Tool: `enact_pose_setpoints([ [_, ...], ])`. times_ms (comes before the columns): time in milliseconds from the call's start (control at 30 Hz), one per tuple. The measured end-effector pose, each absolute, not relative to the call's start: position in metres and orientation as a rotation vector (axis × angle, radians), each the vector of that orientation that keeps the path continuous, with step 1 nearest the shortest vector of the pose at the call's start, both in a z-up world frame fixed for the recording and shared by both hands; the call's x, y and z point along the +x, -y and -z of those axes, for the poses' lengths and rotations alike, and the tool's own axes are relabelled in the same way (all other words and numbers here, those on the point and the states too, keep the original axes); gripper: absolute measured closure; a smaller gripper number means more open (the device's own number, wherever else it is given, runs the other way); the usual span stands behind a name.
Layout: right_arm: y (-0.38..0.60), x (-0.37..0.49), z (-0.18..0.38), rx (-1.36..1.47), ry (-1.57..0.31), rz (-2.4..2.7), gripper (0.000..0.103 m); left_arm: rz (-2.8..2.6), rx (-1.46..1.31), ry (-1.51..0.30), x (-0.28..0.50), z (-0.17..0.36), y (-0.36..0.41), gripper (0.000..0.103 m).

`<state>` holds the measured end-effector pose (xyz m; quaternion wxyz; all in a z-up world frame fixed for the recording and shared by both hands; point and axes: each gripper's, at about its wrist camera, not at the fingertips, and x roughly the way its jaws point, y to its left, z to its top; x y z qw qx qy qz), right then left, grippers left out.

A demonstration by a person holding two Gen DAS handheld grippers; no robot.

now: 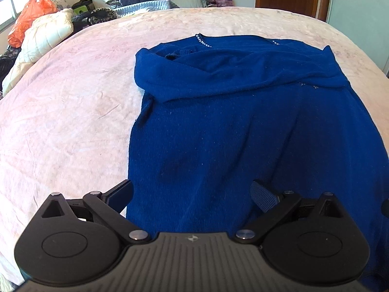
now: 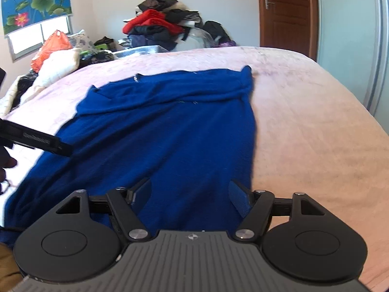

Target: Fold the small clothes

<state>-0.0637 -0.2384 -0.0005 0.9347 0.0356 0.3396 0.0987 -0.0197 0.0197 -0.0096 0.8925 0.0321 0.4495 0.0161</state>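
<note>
Left gripper (image 1: 192, 196): black housing, two round discs at its sides, ribbed grey plate between them with a small cross mark.
Right gripper (image 2: 190, 198): same black build, silver screw heads at the linkage pivots.
Fingers (image 2: 239, 202): black arms, blue textured pads.
Side of left gripper: long black bar with faint, unreadable lettering.
Sleeve (image 2: 7, 265): brown cloth.

The left gripper (image 1: 192, 196) hovers open over a blue sweater (image 1: 231, 126) spread on a pink bedspread (image 1: 73, 112).
</note>
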Motion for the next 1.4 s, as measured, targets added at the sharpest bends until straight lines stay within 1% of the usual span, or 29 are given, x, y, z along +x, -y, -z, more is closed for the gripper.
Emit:
enact_pose_setpoints([
  [200,0.219,-0.074,-0.008,0.106,-0.737,-0.284,0.017,-0.034,0.038,-0.959,-0.031,0.009,-0.027,0.0],
  [433,0.207,-0.075,-0.007,0.113,-0.817,-0.303,0.013,-0.028,0.054,-0.96,-0.041,0.003,-0.032,0.0],
  [567,0.212,-0.078,-0.007,0.153,-0.823,-0.309,0.013,-0.004,0.057,-0.963,-0.045,0.002,-0.036,0.0],
  [733,0.216,-0.081,-0.008,0.131,-0.825,-0.319,0.013,0.03,0.087,-0.958,-0.057,0.0,-0.041,0.0],
  [1100,0.249,-0.084,-0.009,0.146,-0.858,-0.299,0.012,0.06,0.067,-0.969,-0.09,-0.002,-0.085,0.0],
  [1267,0.257,-0.087,-0.007,0.129,-0.878,-0.278,0.012,-0.01,0.051,-1.011,-0.094,0.01,-0.095,0.0],
  [1400,0.249,-0.09,-0.014,0.112,-0.854,-0.296,0.012,-0.104,0.072,-1.008,-0.093,0.01,-0.09,0.0],
])
